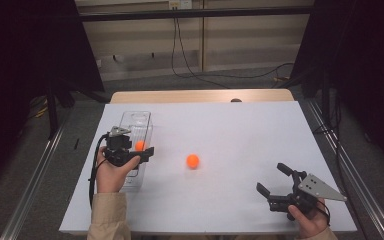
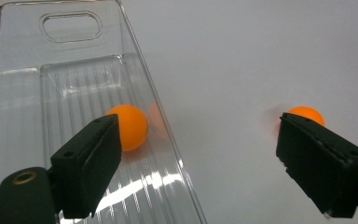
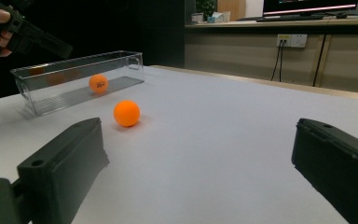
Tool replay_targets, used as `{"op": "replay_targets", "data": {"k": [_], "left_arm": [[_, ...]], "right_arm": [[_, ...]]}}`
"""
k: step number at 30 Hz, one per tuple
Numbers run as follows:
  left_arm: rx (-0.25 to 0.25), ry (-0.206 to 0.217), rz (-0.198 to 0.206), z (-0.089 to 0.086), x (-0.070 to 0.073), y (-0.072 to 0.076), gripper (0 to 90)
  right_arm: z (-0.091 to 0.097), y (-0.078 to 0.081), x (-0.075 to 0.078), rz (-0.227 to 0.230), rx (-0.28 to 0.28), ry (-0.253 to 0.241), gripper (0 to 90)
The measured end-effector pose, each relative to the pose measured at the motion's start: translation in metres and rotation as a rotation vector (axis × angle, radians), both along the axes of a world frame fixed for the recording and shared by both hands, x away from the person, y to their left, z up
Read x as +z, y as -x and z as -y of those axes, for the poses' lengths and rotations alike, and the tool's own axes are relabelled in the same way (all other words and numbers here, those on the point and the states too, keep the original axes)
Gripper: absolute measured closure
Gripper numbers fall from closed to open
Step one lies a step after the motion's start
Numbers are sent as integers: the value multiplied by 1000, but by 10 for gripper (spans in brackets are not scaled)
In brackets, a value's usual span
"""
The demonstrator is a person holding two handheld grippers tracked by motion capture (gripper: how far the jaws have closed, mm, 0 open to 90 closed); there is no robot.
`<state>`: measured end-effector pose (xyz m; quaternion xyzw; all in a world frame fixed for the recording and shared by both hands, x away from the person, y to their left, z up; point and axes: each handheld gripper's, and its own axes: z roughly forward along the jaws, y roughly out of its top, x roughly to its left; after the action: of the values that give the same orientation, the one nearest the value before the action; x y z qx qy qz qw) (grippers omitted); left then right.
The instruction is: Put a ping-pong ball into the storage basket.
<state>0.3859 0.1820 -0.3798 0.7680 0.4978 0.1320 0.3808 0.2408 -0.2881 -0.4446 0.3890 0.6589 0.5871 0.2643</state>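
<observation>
Left hand-held gripper (image 1: 139, 154) hangs over the clear tray (image 1: 145, 118), jaws wide and empty, with one orange ball (image 2: 127, 127) lying in the tray right beneath it. Right hand-held gripper (image 1: 275, 185), jaws wide too, faces the second ball (image 3: 126, 113) out ahead on the desk (image 1: 240, 130). Best play, I'd say: approach low, straddle that ball squarely, close gently so it doesn't roll away.
</observation>
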Motion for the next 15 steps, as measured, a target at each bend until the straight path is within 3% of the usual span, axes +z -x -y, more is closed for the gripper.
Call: {"op": "replay_targets", "data": {"k": [15], "left_arm": [[-34, 13, 2, 10, 1, 1, 127]], "right_arm": [[0, 0, 0, 1, 0, 1, 19]]}}
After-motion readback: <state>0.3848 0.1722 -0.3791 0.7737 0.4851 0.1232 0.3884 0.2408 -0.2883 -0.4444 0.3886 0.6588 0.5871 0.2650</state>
